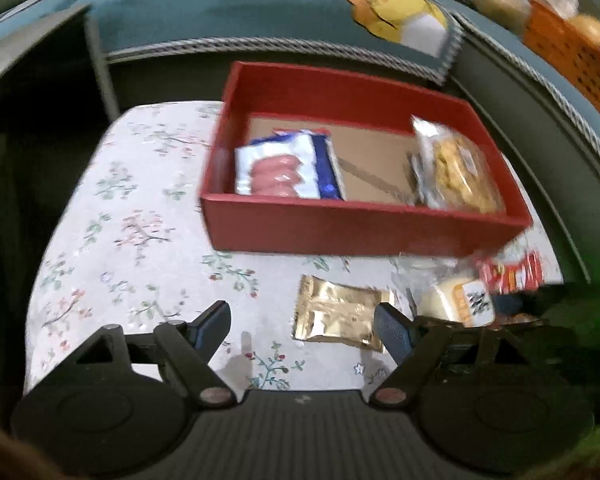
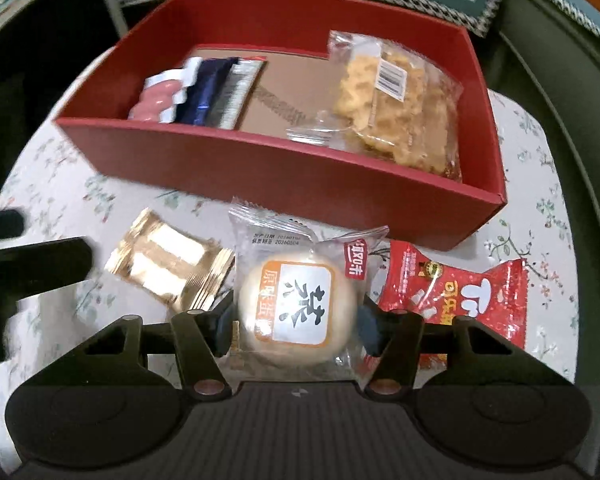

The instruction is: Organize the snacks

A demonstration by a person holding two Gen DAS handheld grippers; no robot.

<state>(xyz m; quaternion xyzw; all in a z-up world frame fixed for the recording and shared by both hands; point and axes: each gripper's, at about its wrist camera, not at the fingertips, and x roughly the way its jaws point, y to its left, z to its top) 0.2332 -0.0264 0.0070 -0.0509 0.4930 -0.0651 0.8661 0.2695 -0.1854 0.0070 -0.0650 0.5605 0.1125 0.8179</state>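
Note:
A red box [image 1: 340,232] [image 2: 260,168] stands on the floral table. It holds a sausage pack [image 1: 284,168] [image 2: 160,96] at the left and a clear bag of crispy snack [image 1: 456,168] [image 2: 396,104] at the right. In front of it lie a gold packet [image 1: 340,314] [image 2: 172,264], a round pastry in clear wrap [image 1: 460,300] [image 2: 300,304] and a red packet [image 1: 512,272] [image 2: 452,288]. My left gripper [image 1: 304,324] is open and empty, just left of the gold packet. My right gripper [image 2: 296,324] is shut on the pastry.
The floral tablecloth [image 1: 120,240] covers a small table. Behind it is a teal cushion [image 1: 220,12] with a yellow snack bag [image 1: 396,12]. An orange basket [image 1: 572,52] sits at the far right. The left gripper's body [image 2: 28,264] shows at the left of the right wrist view.

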